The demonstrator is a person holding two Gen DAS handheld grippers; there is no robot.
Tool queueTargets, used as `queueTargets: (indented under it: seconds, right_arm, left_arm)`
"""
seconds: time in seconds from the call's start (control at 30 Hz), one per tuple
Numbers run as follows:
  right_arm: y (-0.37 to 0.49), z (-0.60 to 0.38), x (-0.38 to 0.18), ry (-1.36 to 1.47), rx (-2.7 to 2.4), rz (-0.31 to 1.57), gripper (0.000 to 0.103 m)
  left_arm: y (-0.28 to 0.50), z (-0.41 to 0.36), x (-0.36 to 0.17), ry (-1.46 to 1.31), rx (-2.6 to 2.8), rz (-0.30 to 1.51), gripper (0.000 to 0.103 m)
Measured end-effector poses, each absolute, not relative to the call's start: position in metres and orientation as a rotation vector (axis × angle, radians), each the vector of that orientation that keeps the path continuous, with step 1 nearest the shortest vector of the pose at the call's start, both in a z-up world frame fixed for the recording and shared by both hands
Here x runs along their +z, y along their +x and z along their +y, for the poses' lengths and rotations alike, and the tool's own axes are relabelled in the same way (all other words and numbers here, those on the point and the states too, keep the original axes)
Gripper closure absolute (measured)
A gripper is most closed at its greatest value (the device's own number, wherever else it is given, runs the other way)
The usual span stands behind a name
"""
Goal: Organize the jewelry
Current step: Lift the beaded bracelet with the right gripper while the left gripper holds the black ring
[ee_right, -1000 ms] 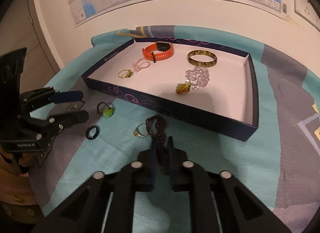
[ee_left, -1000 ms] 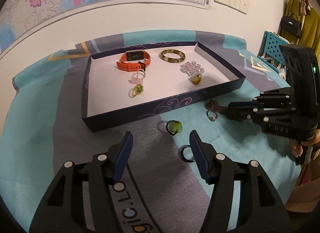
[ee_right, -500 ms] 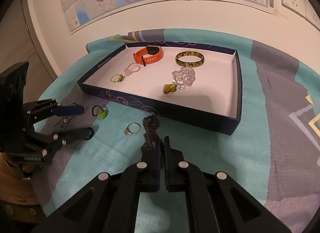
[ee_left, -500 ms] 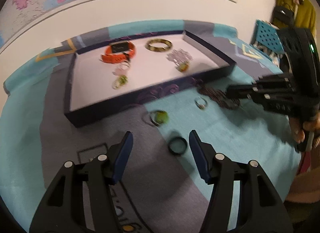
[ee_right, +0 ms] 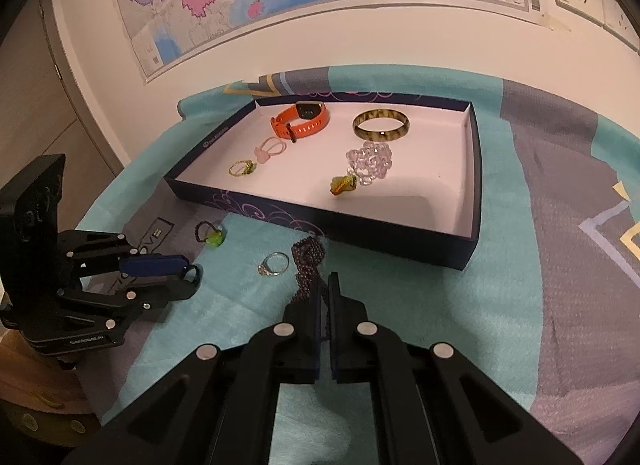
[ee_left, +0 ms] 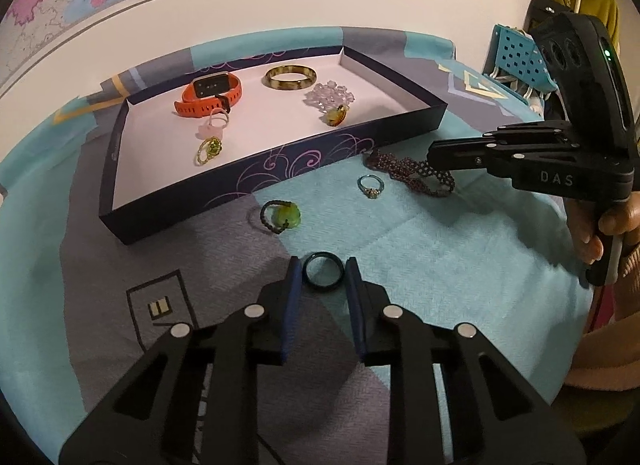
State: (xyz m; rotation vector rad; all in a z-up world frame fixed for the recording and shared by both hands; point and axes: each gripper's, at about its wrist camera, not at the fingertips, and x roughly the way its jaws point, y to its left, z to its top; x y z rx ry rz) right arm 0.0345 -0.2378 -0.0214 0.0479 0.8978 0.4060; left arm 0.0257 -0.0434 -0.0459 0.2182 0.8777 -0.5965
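A black ring lies on the cloth between the blue pads of my left gripper, whose jaws are closing and touch its two sides. My right gripper is shut on the near end of a dark beaded bracelet, whose other end trails on the cloth toward the tray. From the left wrist view the right gripper grips the bracelet at the right. A green-stone ring and a silver ring lie loose in front of the dark blue tray.
Inside the tray are an orange watch, a brown bangle, a clear bead bracelet, an amber charm and two small rings. A hand holds the right gripper. The wall stands close behind the tray.
My left gripper has come forward over the black ring and its jaws have narrowed from wide apart to the ring's sides. The right gripper stays shut on the bracelet.
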Motion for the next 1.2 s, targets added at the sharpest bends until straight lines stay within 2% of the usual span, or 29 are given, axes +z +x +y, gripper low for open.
queueTargets:
  seconds: [0.43, 0.53, 0.57, 0.8, 0.9, 0.93, 0.97, 1.07, 1.2]
  right_arm:
    - [0.031, -0.239, -0.001, 0.061, 0.417, 0.845, 0.103]
    - [0.036, -0.235, -0.009, 0.032, 0.402, 0.888, 0.093]
    - [0.037, -0.233, -0.013, 0.022, 0.396, 0.899, 0.084]
    - [0.047, -0.222, -0.033, 0.003, 0.396, 0.947, 0.081]
    - [0.050, -0.216, -0.034, -0.025, 0.396, 0.942, 0.081]
    - [0.050, -0.215, -0.033, -0.036, 0.396, 0.941, 0.084]
    - [0.050, -0.215, -0.033, -0.039, 0.397, 0.940, 0.093]
    - [0.049, -0.217, -0.032, -0.024, 0.402, 0.935, 0.100]
    - [0.044, -0.221, -0.026, -0.005, 0.410, 0.917, 0.101]
  left_arm:
    - [0.028, -0.035, -0.040, 0.173, -0.572, 0.871, 0.081]
    - [0.028, -0.033, -0.038, 0.166, -0.574, 0.864, 0.081]
    - [0.028, -0.033, -0.038, 0.165, -0.574, 0.864, 0.081]
    - [0.029, -0.030, -0.040, 0.157, -0.562, 0.872, 0.081]
    - [0.030, -0.029, -0.041, 0.154, -0.560, 0.874, 0.081]
    - [0.030, -0.029, -0.041, 0.152, -0.560, 0.874, 0.081]
    - [0.030, -0.029, -0.041, 0.151, -0.560, 0.875, 0.081]
    - [0.030, -0.029, -0.041, 0.150, -0.558, 0.873, 0.081]
    - [0.030, -0.027, -0.038, 0.143, -0.555, 0.865, 0.081]
